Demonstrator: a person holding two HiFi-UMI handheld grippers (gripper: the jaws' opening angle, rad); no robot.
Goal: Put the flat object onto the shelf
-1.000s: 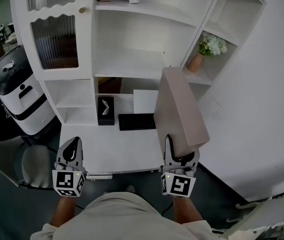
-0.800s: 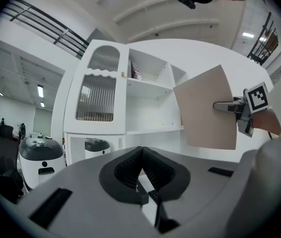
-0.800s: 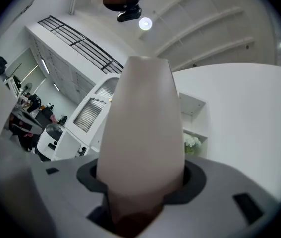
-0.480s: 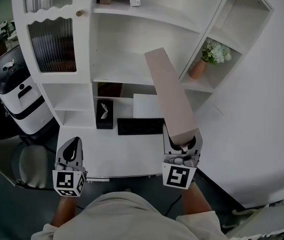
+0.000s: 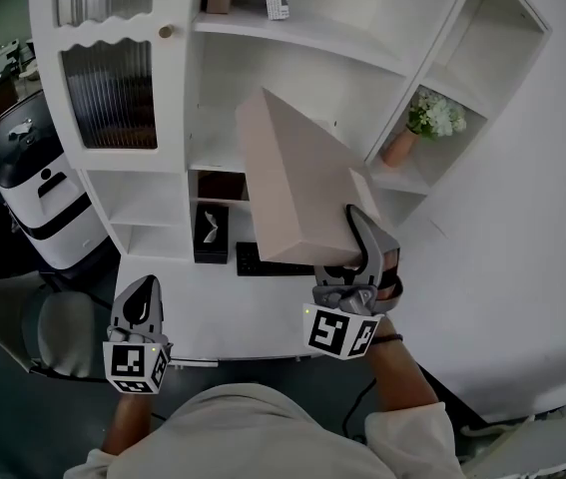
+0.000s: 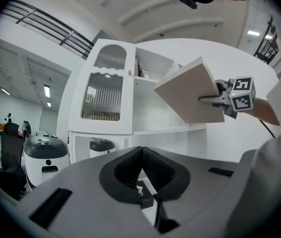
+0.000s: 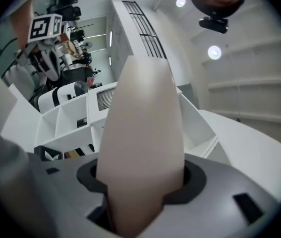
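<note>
While the right tool [image 5: 359,257] clamps its near edge, the flat box [image 5: 292,178] lies tilted, long axis pointing toward the shelf [image 5: 302,33].

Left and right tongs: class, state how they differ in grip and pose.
The right tongs clamp the flat beige box; the left tongs are shut on nothing. The right tongs are tilted near the shelf; the left tongs sit level by the desk. Both carry marker cubes.
</note>
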